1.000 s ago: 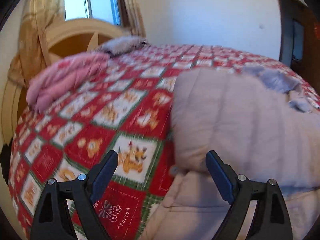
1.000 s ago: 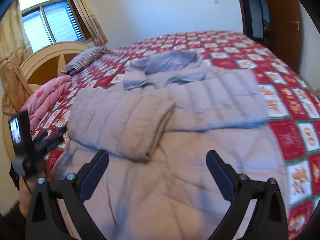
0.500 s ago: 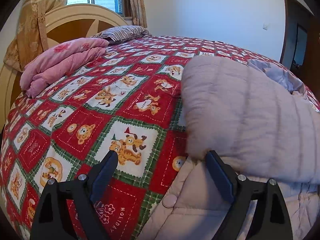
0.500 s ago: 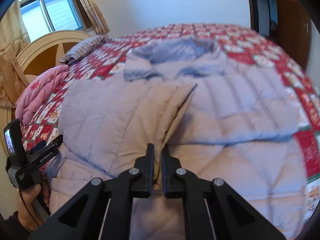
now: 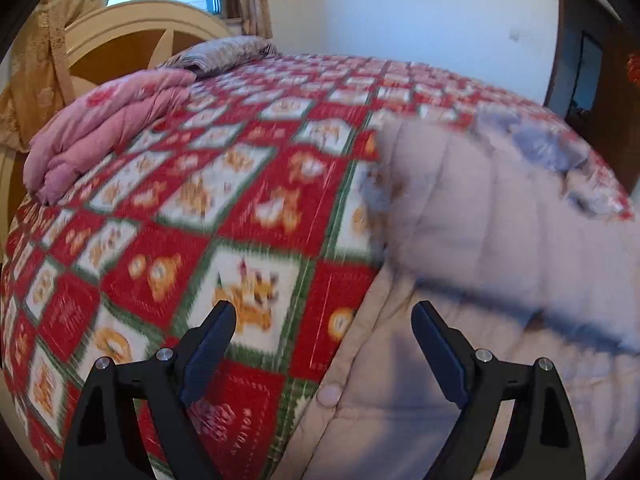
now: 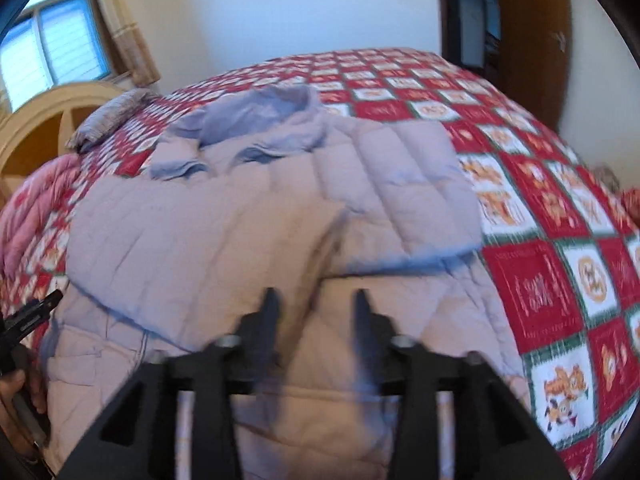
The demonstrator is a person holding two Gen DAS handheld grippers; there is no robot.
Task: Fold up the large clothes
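Two grippers hang over a pale lilac quilted coat (image 6: 248,240) spread on the red patchwork bedspread (image 5: 248,208). The right gripper (image 6: 316,312), at lower centre of its view, has just been opening; its jaws stand apart with the folded sleeve's edge just ahead, unpinched. The left gripper (image 5: 324,332) gapes wide at the bottom of its frame, the coat's edge under its right jaw.

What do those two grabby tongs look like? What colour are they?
Both tongs are black plastic with triangle-shaped cut-outs and small silver bolts. The left tongs end in two dark blue, paddle-shaped fingers. The right tongs look blurry, with narrower dark fingers. No cables or sleeves show on them.
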